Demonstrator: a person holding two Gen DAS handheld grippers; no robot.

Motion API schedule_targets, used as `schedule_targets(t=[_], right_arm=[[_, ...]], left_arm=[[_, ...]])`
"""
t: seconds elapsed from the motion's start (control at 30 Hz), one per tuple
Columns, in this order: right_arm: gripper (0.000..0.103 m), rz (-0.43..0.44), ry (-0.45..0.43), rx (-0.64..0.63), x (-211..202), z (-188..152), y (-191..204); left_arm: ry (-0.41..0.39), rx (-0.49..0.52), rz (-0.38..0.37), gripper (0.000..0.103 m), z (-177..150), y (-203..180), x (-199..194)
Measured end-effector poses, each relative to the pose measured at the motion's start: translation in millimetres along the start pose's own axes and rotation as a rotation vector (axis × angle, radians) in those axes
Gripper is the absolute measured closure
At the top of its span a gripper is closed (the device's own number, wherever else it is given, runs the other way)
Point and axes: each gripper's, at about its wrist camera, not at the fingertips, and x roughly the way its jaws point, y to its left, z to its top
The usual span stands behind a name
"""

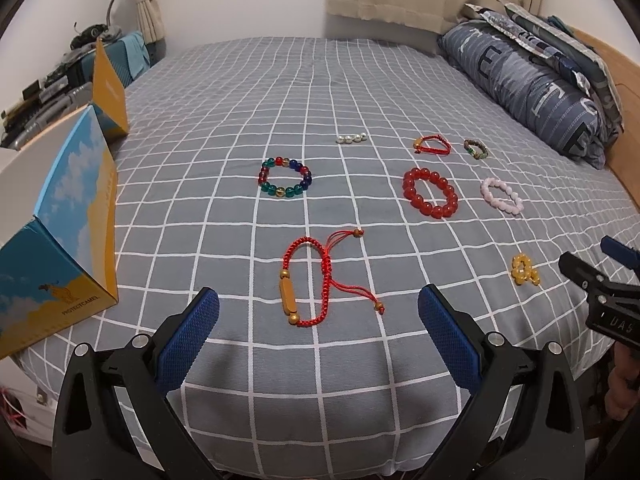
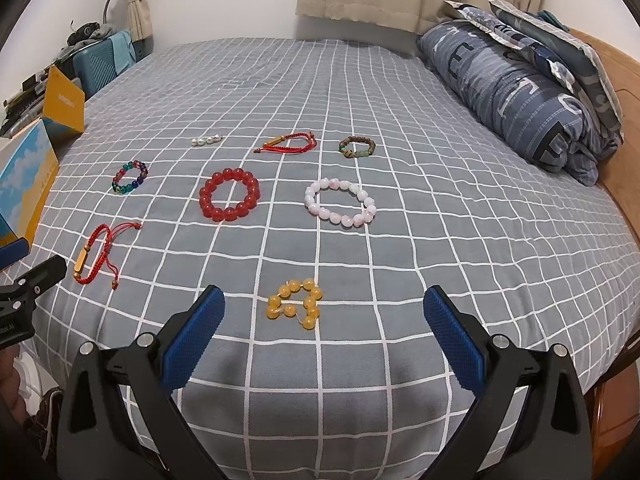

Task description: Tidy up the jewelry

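Several bracelets lie on a grey checked bedsheet [image 1: 224, 92]. My left gripper [image 1: 318, 308] is open and empty, its fingers either side of a red cord bracelet with a gold bar [image 1: 306, 280], just short of it. My right gripper [image 2: 324, 306] is open and empty, with a yellow bead bracelet [image 2: 296, 302] lying between and just ahead of its fingers. Farther back lie a multicoloured bead bracelet [image 1: 285, 177], a red bead bracelet [image 2: 229, 194], a pink bead bracelet [image 2: 341, 203], a second red cord bracelet [image 2: 286, 143], a brown-green bracelet [image 2: 357, 147] and white pearls [image 2: 206, 140].
An open blue and yellow cardboard box [image 1: 60, 232] stands at the bed's left edge, its lid flap [image 1: 110, 88] raised. A folded blue duvet and pillows [image 2: 520, 88] lie at the back right. A wooden bed frame [image 2: 624, 168] runs along the right.
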Motion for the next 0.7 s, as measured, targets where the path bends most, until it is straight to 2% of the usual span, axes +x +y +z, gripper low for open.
schedule_targets(t=[0.7], right_arm=[[0.007, 0.033, 0.013, -0.001, -4.9, -5.5, 2.2]], left_arm=[[-0.009, 0.003, 0.02, 0.006, -3.4, 3.2, -1.4]])
